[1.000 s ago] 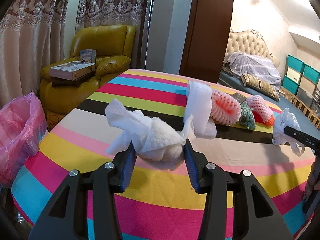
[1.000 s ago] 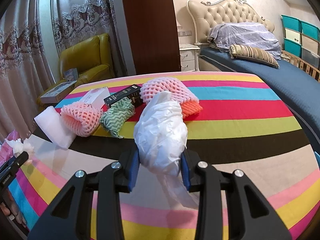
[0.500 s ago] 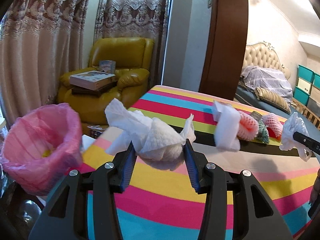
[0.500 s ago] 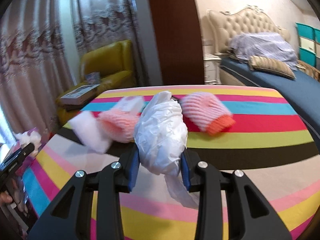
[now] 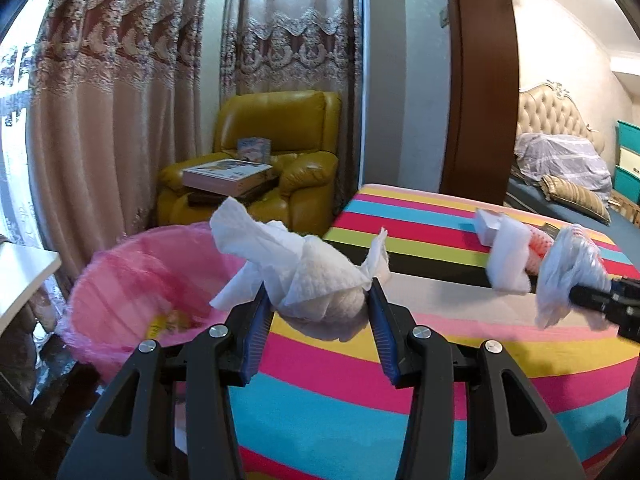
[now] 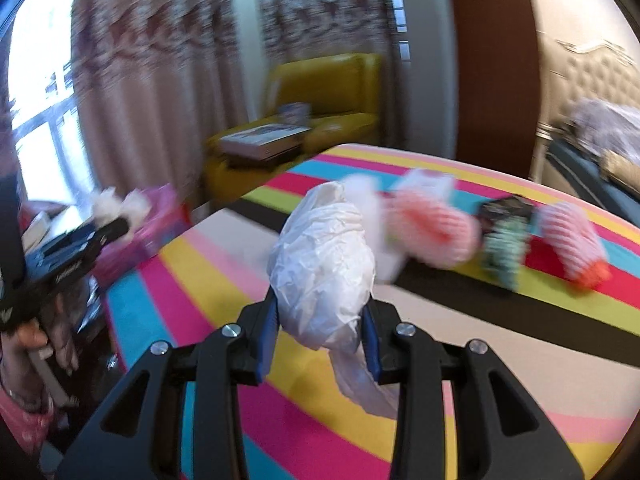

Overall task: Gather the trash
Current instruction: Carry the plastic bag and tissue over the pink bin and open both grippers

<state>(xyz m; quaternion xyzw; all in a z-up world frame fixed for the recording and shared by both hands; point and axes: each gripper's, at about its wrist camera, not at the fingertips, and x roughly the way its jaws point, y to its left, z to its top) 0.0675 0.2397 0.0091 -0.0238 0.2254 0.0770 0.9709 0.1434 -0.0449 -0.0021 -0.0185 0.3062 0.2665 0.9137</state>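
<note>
The left gripper (image 5: pixel 318 300) is squeezing a crumpled paper towel (image 5: pixel 304 276) between its blue pads. The towel looks very light and soft, like a puffy ball with loose floppy corners. It can squash and slip, so the fat middle is the best place to hold it, and that is where the pads are pressing. The loose corners would probably tear or slide out if grabbed.

The right gripper (image 6: pixel 320 320) is clamped on a scrunched white plastic bag (image 6: pixel 324 268). The bag looks light, thin and slippery, with a tail hanging down below the pads. The bunched-up middle is the safe spot to pinch.

The bin with the pink bag (image 5: pixel 152 292) sits just ahead and to the left of the left gripper, a bit lower down, with its mouth wide open. It is beside the edge of the striped table (image 5: pixel 420 360). There is open air between the towel and the bin, so nothing blocks the way. The bin's rim is soft and floppy, so a bump could fold it shut.

More trash lies on the table, ahead and to the right of the right gripper: pink foam nets (image 6: pixel 432 224) and a green one (image 6: pixel 502 252).
</note>
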